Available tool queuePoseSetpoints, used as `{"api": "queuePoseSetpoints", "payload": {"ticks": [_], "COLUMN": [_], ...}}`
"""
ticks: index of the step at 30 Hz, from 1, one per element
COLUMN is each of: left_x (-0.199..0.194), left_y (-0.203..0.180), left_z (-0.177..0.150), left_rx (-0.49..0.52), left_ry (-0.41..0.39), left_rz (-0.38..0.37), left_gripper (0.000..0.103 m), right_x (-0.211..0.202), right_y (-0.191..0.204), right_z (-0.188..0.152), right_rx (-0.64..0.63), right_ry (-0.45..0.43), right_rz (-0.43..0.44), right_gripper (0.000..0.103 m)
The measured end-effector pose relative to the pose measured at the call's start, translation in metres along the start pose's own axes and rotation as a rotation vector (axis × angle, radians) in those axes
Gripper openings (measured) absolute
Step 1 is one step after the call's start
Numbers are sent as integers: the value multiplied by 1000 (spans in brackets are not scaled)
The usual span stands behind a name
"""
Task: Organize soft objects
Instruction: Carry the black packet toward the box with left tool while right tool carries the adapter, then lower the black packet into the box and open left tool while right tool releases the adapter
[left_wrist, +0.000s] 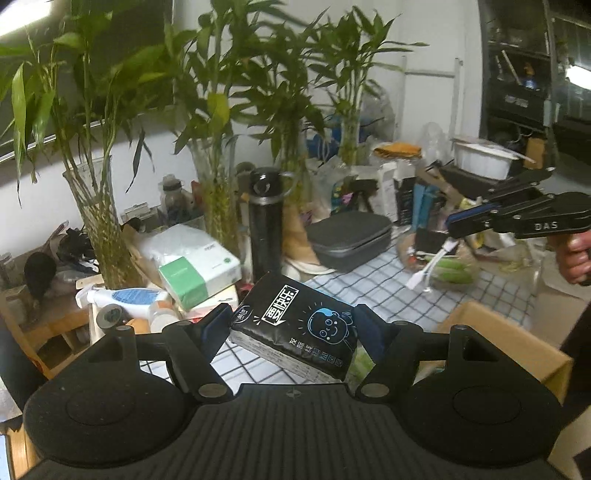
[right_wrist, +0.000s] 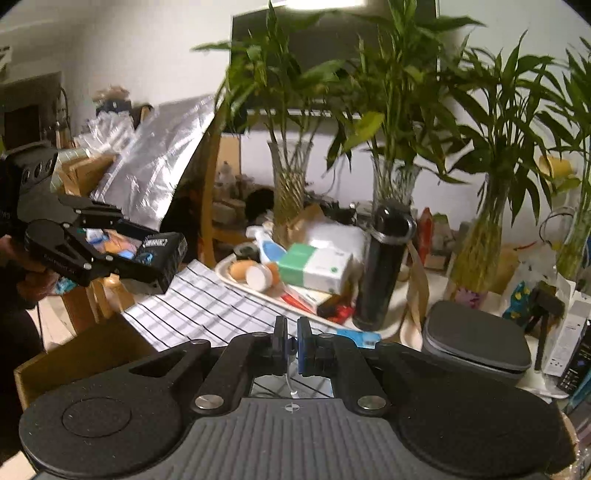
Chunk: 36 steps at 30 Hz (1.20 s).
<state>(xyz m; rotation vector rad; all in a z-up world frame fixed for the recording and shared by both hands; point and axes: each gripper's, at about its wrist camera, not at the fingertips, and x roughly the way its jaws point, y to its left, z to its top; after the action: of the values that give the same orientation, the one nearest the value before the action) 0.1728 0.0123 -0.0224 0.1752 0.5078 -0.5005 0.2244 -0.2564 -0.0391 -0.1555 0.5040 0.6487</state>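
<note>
Between the left gripper (left_wrist: 291, 325) fingers sat the black soft tissue pack (left_wrist: 295, 326), clamped crosswise, lifted off the checked bench (left_wrist: 373, 280); cardboard box (left_wrist: 491, 332) lay just right. Right gripper (right_wrist: 290, 341) fingers were pinched together, apparently empty.

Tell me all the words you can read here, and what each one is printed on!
"要快乐": on the black soft tissue pack held in the left tongs.
"DAS": on the side of the right tongs.
Smaller blue and white lines on the black pack: too blurred to read.
Print on the green-and-white tissue pack: too small to read.
</note>
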Motion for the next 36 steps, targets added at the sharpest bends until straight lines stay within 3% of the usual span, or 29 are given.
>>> {"api": "queuePoseSetpoints", "payload": {"ticks": [5,13,21,25,26,28,30,33,36], "left_x": [-21,-45,-60,-63,-65,-66,-67,-68,-69], "left_y": [-24,-49,-59,-64,-65,-67,-69,-70,-71], "left_z": [0,-6,-13,-16,-17,-18,-19,-21,-22], "left_rx": [45,66,60,67,67,69,71,71,69], "left_ry": [-7,-12,5,16,18,21,25,32,39], "left_rz": [-17,-37,-39,-36,-39,-41,-42,-45,-48], "left_gripper": [71,71,71,71,71,71,71,71,71], "right_x": [-26,-50,-54,-43,-41,-38,-41,-46,-46], "right_y": [11,33,57,69,72,76,79,77,76], "right_z": [-3,-13,-19,-23,-24,-26,-27,-27,-30], "right_rx": [28,33,16,-2,-20,-37,-48,-37,-40], "right_ry": [-57,-77,-60,-11,-1,11,-7,-28,-16], "right_rz": [33,102,147,147,144,135,129,133,108], "right_gripper": [7,7,7,9,15,40,77,93,103]}}
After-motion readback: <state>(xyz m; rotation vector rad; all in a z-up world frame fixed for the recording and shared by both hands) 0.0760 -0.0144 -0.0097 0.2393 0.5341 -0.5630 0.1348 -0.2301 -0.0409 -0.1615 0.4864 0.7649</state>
